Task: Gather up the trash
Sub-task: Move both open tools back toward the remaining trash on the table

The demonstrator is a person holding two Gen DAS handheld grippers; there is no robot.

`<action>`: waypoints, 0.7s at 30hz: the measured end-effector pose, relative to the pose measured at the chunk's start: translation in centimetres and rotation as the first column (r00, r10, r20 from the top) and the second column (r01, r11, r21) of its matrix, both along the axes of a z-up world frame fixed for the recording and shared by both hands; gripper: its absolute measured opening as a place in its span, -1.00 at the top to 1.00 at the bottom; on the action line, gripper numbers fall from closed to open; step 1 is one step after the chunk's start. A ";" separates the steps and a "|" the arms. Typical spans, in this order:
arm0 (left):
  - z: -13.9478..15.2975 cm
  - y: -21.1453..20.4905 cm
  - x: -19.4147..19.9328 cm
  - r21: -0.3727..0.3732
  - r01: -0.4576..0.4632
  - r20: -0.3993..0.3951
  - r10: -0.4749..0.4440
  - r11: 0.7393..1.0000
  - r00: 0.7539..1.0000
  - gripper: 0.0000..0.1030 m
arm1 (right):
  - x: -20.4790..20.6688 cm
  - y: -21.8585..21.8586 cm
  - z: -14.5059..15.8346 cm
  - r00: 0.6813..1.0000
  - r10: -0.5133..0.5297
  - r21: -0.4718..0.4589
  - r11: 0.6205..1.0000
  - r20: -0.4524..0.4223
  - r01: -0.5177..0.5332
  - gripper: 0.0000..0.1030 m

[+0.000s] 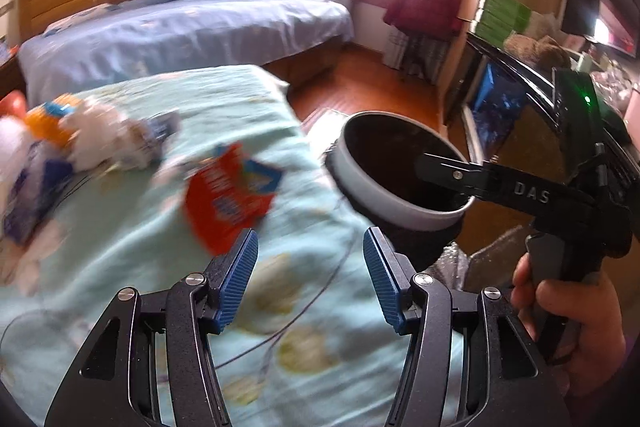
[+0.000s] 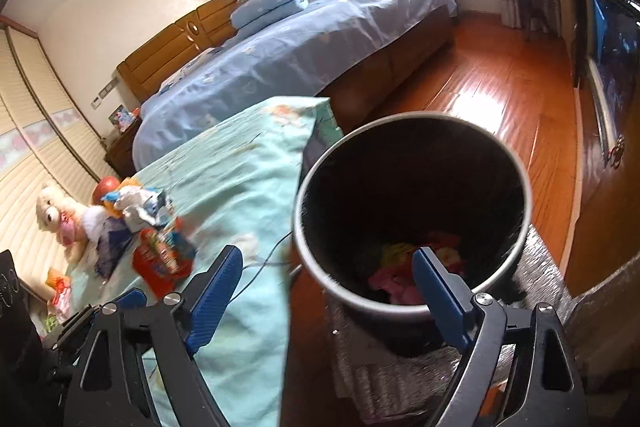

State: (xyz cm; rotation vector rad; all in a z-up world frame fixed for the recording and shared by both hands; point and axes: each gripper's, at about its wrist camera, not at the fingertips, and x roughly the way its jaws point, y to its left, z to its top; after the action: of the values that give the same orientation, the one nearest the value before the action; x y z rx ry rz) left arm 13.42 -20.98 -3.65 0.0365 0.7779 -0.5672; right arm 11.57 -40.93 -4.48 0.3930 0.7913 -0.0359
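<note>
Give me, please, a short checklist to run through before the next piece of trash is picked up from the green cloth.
1. Left gripper empty, jaws apart: ok.
2. Right gripper empty, jaws wide above the trash bin: ok.
3. Bin upright, mouth unobstructed, room left above the coloured trash inside: ok.
4. Next target in view: red packet lies on the green cloth ahead of the left gripper: ok.
5. Thin cable on the cloth, clear of the packet: cannot tell, picture blurred.
6. Teddy bear beside the trash pile, not trash: ok.
</note>
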 end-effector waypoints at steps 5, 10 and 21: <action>-0.6 3.5 -0.2 -0.014 -0.068 -0.027 0.067 0.998 0.997 -0.08 | -0.5 2.7 -0.3 0.999 0.039 0.002 0.999 -0.007 -0.039 -0.72; -1.3 6.7 -0.5 -0.014 -0.140 -0.041 0.139 0.990 0.989 -0.12 | -0.6 5.5 -0.3 0.997 0.083 -0.010 0.997 -0.010 -0.083 -0.76; -1.8 12.8 0.7 0.005 -0.274 -0.041 0.274 0.962 0.961 -0.19 | 1.0 11.9 -0.3 0.979 0.205 -0.050 0.977 -0.020 -0.205 -0.77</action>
State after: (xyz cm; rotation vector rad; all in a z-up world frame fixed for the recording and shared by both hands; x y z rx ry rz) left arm 14.12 -8.16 -5.49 -0.0835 0.8070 -0.3055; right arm 12.54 -29.08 -4.79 0.2606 0.8407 0.1335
